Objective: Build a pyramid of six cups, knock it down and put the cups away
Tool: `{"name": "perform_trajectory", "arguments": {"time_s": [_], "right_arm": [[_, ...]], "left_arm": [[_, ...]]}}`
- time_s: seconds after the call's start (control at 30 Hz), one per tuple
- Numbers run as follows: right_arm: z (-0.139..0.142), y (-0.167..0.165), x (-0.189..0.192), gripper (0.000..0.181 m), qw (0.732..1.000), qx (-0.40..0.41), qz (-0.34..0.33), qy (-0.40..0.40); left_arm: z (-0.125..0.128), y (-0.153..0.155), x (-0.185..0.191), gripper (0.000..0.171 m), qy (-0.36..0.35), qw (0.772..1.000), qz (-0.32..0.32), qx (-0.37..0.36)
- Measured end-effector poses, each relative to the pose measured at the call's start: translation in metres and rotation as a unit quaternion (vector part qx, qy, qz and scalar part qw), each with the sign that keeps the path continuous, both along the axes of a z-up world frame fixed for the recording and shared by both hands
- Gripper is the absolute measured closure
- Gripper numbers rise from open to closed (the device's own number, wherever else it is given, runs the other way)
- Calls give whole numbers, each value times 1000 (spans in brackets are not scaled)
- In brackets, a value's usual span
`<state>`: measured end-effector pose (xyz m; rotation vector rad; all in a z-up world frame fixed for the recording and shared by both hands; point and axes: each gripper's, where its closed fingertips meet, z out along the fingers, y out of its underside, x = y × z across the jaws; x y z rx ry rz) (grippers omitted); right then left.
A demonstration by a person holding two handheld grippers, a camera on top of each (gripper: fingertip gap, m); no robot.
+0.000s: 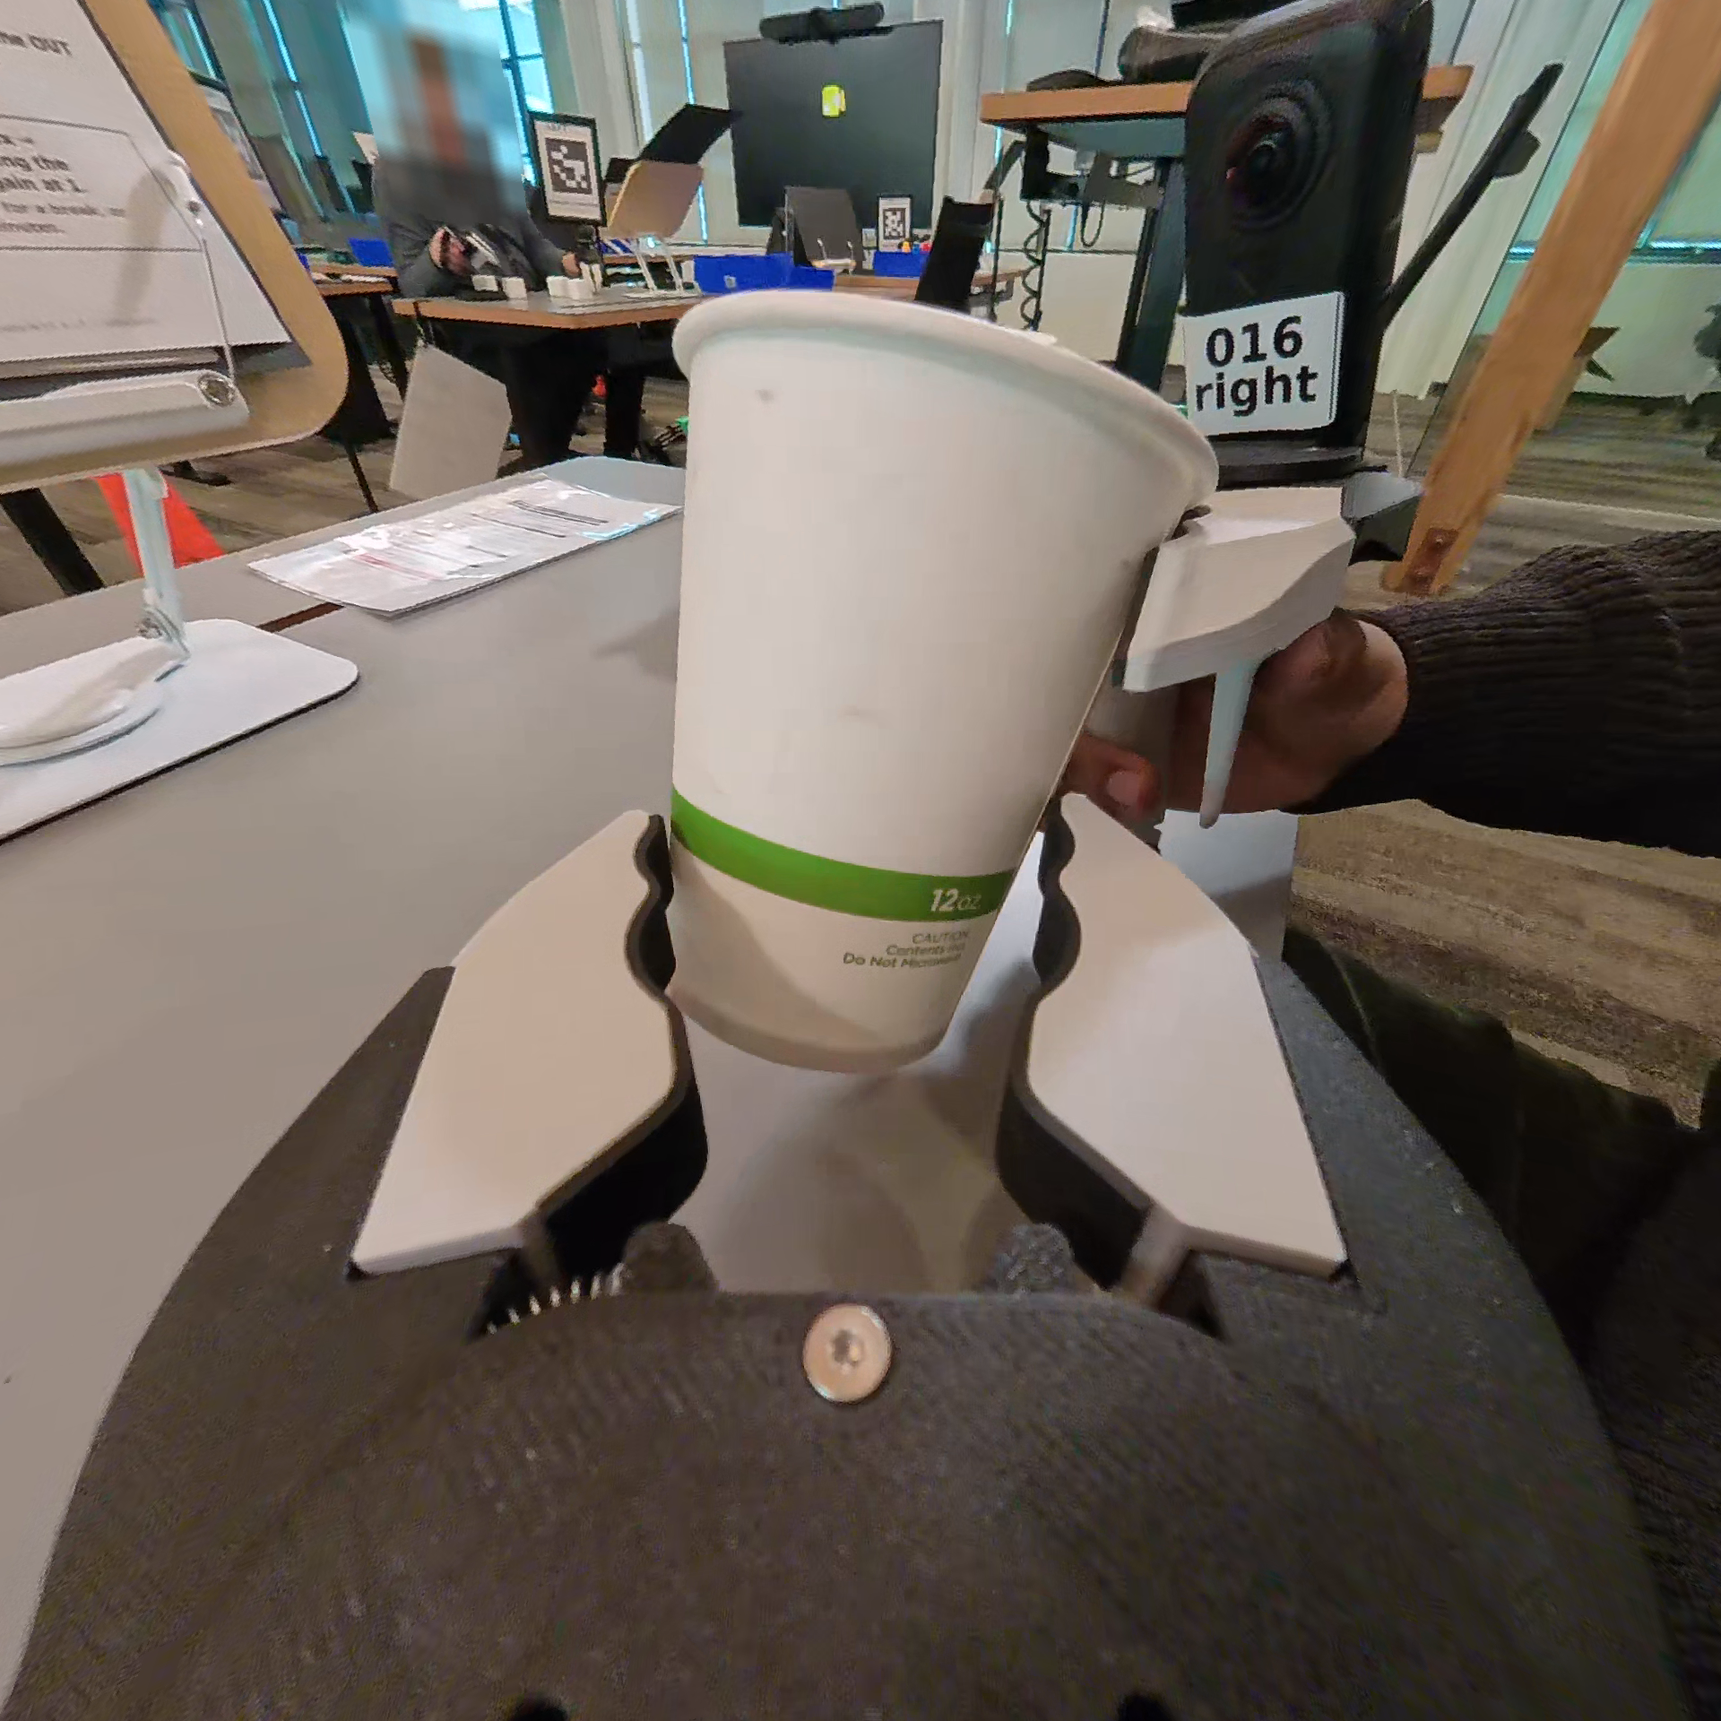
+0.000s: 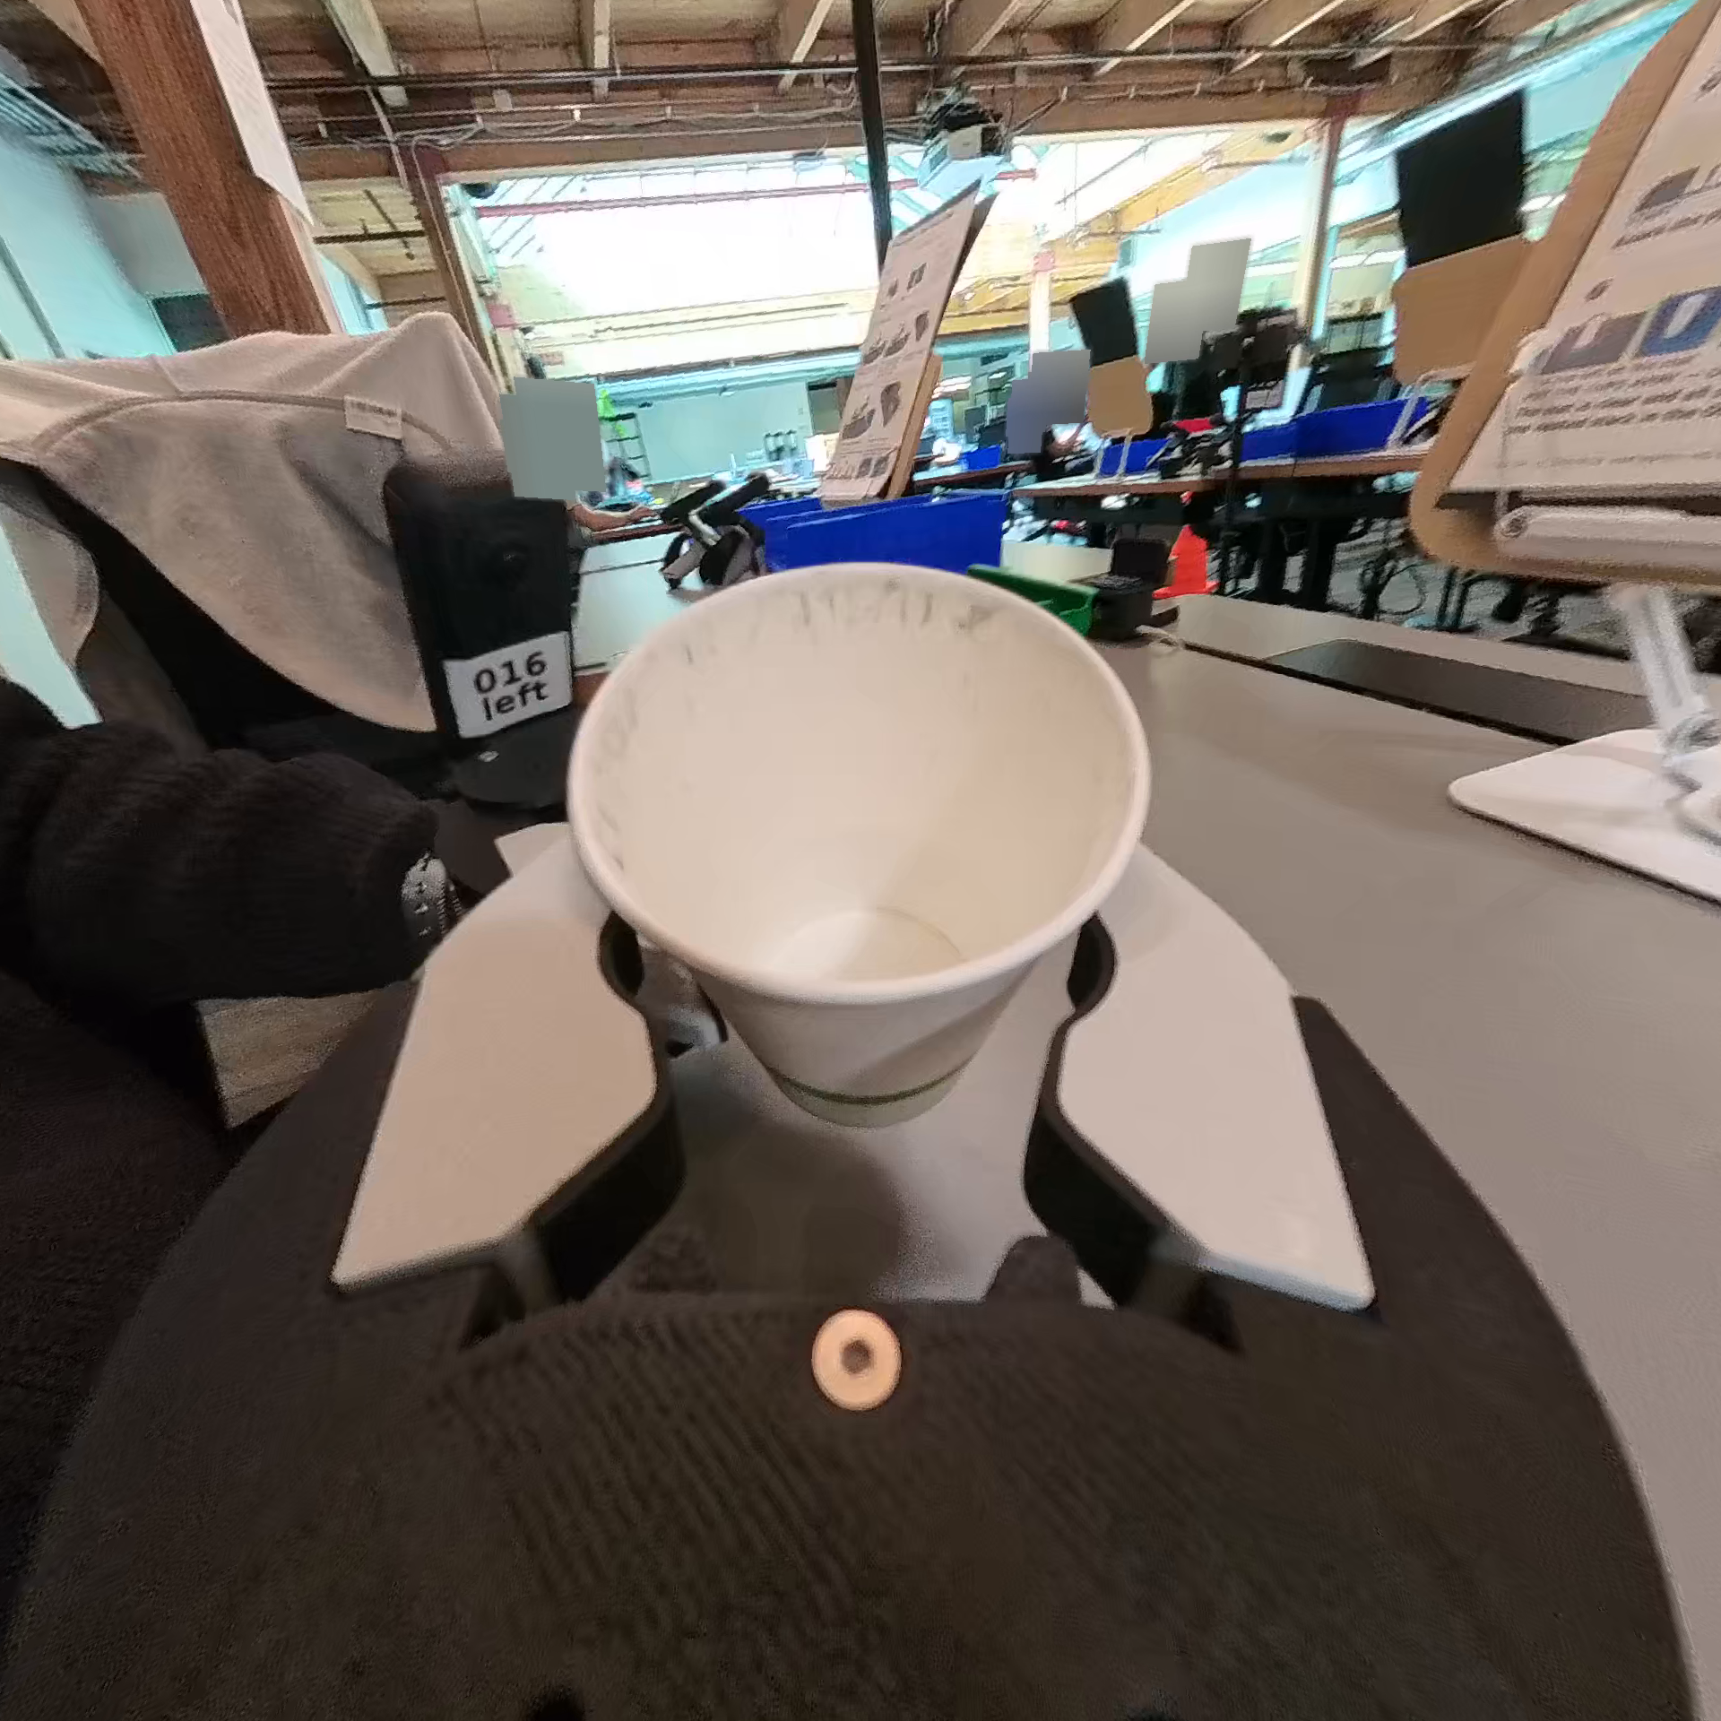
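Note:
A white paper cup with a green band [image 1: 885, 605] hangs tilted above the grey table [image 1: 279, 931]. My left gripper [image 1: 852, 829] is shut on its lower part: the left pad presses at the band, and the right pad touches only at its tip. My right gripper [image 2: 852, 894] is shut on the same cup [image 2: 838, 792] just under the rim, a pad on each side. The cup is empty inside. The right gripper's finger [image 1: 1239, 577] shows against the rim in the left wrist view. The left gripper's finger [image 2: 526, 843] shows behind the cup in the right wrist view.
A clipboard stand with a white base [image 1: 140, 670] and plastic-sleeved papers [image 1: 466, 549] lie on the table to the left. Another stand's base [image 2: 1583, 810] is at the right. A grey garment [image 2: 233, 484] hangs on a chair. A wooden post [image 1: 1537, 279] stands at the far right.

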<state>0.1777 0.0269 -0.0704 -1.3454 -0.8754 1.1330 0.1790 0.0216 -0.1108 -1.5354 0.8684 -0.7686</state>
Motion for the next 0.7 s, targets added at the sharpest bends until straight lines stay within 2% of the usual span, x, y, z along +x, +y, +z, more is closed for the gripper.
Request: {"name": "perform_trajectory", "arguments": {"time_s": [0.17, 0.27, 0.33, 0.47, 0.53, 0.6, 0.63, 0.7], "right_arm": [[34, 26, 38, 88, 994, 36, -99, 35], [65, 54, 94, 88, 972, 74, -219, 43], [85, 75, 150, 88, 939, 108, -325, 32], [111, 100, 278, 89, 848, 147, -509, -4], [115, 105, 328, 89, 814, 150, -561, -21], [106, 113, 363, 88, 796, 130, -590, -41], [101, 117, 375, 88, 791, 119, -598, -43], [97, 124, 390, 88, 790, 114, -602, -23]], "left_arm": [[3, 14, -14, 99, -8, 999, 48, 15], [3, 20, -20, 99, -21, 998, 61, -6], [1, 23, -22, 100, -25, 997, 69, -16], [-6, 26, -26, 101, 3, 996, 83, -12], [-10, 27, -28, 102, 31, 995, 90, 1], [-18, 32, -30, 105, 94, 990, 103, 29], [-24, 36, -32, 104, 141, 983, 110, 50], [-36, 47, -36, 104, 256, 953, 126, 100]]}}
